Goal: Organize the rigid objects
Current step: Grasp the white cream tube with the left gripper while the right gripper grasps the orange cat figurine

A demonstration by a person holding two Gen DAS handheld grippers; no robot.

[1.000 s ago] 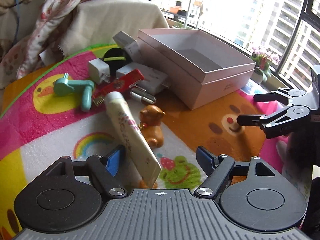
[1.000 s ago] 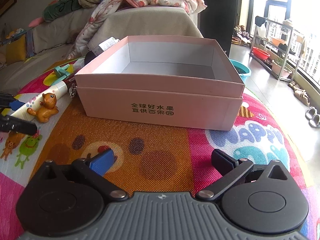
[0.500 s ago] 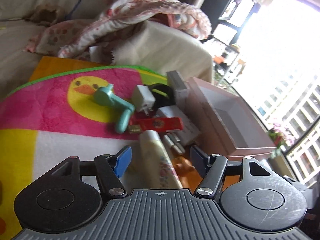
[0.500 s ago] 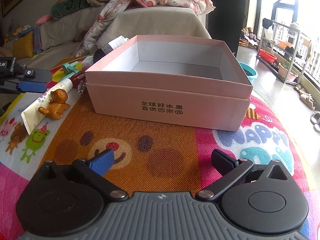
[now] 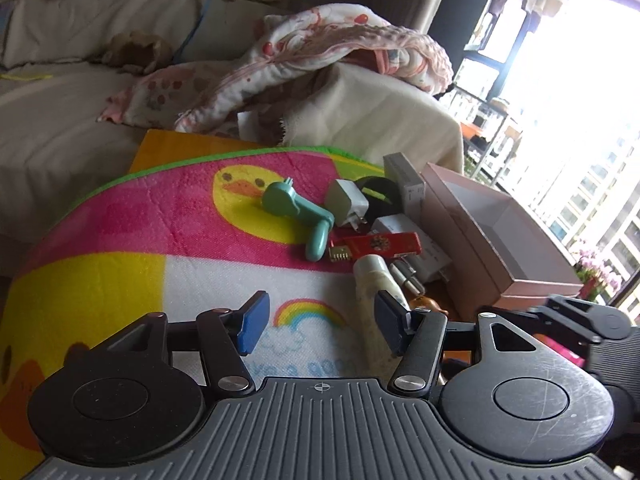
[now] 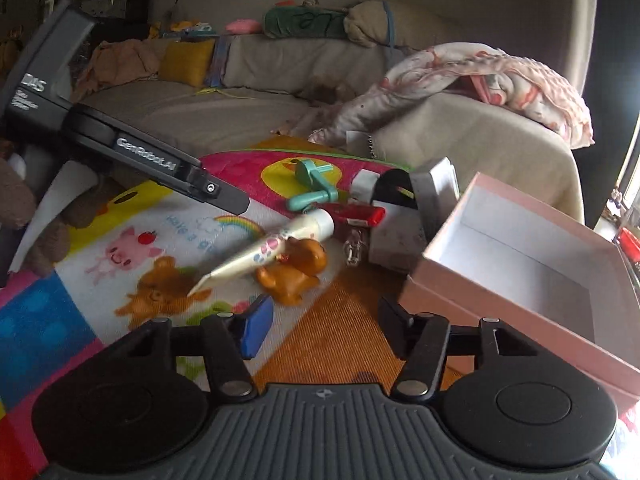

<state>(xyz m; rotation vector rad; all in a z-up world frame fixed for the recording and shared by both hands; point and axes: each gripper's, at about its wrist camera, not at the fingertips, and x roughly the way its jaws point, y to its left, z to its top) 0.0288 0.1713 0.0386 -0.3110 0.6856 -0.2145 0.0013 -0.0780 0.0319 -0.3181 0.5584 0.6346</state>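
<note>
1. Cream tube point(image 6: 276, 244): lies flat on the play mat point(image 5: 132, 280), cap towards the red card point(image 5: 376, 245), crimped end towards the near edge; touching or just beside the brown bear figurine point(image 6: 294, 270). Risk: a grab at the tube may nudge the bear along, or the smooth tube may slip out of the pads.
2. Pink box point(image 6: 516, 256): open, nothing in it (presumably where the items go), just beside the heap. Risk: a light box, easily shoved by a careless drop.
3. Heap behind: teal handle point(image 5: 304, 216), white charger point(image 5: 347, 202), black ring, grey carton, all crowded. Risk: pulling one item drags its neighbours.
4. Left hand-held gripper point(image 5: 318, 330): jaws wide apart, empty, its right pad over the tube.
5. Right hand-held gripper point(image 6: 326, 330): likewise spread and empty, near the box. Risk: the two colliding over the same small patch.
</note>
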